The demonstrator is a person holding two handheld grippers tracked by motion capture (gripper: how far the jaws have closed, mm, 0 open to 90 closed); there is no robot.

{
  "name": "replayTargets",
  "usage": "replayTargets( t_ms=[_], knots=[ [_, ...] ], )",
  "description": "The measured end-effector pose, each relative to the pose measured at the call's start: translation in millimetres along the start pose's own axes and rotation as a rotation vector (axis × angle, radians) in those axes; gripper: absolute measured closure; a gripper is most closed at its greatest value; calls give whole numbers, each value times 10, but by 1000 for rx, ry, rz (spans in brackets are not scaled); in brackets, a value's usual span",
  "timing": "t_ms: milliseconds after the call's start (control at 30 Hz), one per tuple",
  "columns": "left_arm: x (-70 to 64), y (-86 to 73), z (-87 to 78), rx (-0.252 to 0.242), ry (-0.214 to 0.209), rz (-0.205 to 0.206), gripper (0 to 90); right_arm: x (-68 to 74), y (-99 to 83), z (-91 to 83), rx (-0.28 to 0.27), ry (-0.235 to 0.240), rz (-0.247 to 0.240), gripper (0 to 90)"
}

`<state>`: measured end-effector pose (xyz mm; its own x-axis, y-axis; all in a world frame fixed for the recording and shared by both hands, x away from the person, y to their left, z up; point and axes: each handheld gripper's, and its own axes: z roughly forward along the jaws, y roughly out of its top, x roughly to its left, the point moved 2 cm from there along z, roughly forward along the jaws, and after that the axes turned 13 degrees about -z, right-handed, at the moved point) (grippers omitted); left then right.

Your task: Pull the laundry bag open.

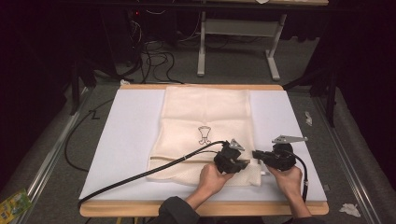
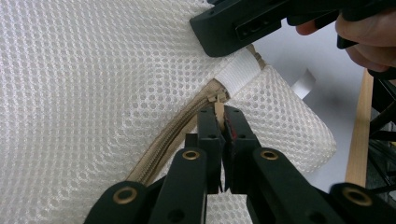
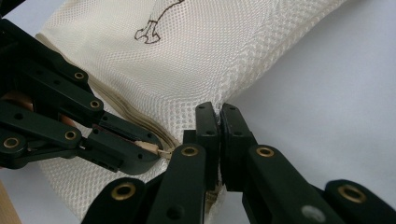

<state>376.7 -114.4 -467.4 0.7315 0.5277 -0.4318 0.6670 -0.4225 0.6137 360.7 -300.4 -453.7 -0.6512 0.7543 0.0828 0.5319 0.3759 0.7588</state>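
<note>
Two black grippers, each held in a hand, close together at the near right corner of a cream mesh laundry bag (image 1: 205, 135).

Left gripper (image 1: 230, 159): jaws pressed together on the beige zipper pull (image 2: 218, 106), seen up close in the left gripper view at the end of the tan zipper (image 2: 173, 135). Just beyond the pull, a white fabric tab (image 2: 239, 73) sewn across the zipper's end. Black cable trailing from this gripper away to the near left, across the bag and off the table's edge.

Right gripper (image 1: 261, 156): jaws pinched shut on the mesh at the bag's corner edge (image 3: 217, 122), just beside the left gripper. In the right gripper view, the left gripper (image 3: 140, 149) coming in from the left with the pull between its tips.

Bag lying flat near the middle of a white sheet (image 1: 126, 140) on a wooden-edged table (image 1: 205, 208), zipper along its near edge, a small dark printed emblem (image 1: 204, 134) near its centre.

Farther off, beyond the table: grey floor, loose cables, the legs of a pale desk frame (image 1: 236, 42). Near left on the floor, a green packet (image 1: 13, 203); near right, a crumpled scrap of paper (image 1: 349, 209).
</note>
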Motion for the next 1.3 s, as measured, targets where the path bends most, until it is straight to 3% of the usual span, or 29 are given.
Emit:
replayTargets(
  t_ms=[167, 467, 1300],
  knots=[
    [59, 7, -43, -11, -6, -38, 873, -11, -7, -23, -6, 0, 6, 890],
    [60, -7, -68, -12, 15, -18, 873, -11, -3, -9, -8, -1, 3, 890],
    [121, -29, -188, -19, 11, -9, 873, -12, -1, 2, -12, -1, 2, 890]
  ],
)
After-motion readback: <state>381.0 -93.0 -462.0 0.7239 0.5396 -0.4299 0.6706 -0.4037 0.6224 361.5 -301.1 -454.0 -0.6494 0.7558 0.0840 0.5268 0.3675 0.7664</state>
